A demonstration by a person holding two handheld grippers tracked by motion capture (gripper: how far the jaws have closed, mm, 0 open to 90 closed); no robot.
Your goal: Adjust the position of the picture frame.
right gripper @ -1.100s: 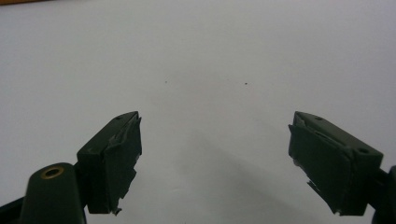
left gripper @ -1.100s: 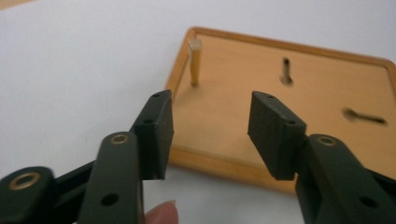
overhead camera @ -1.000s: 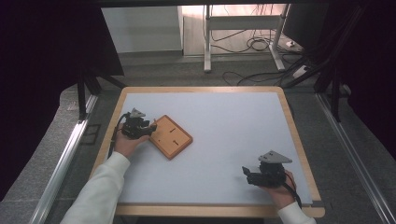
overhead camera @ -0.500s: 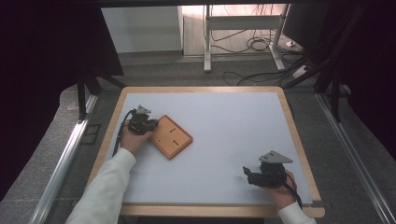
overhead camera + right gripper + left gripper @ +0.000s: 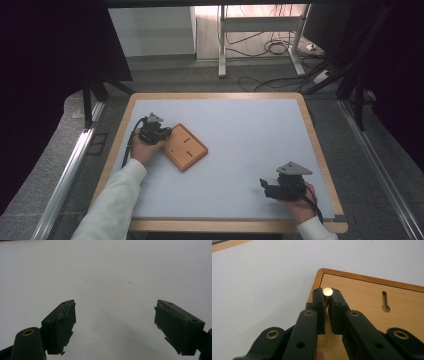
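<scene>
Pale blue-grey matting covers a wood-edged table (image 5: 320,150). At its left, the left gripper (image 5: 325,295) has just been closing its jaws, and they now pinch a small metal peg (image 5: 327,291) standing at the near corner of a wooden board (image 5: 185,147). This suggests the peg is about to be pulled. At the right, the right gripper (image 5: 115,325) rests idle, jaws wide apart.
</scene>
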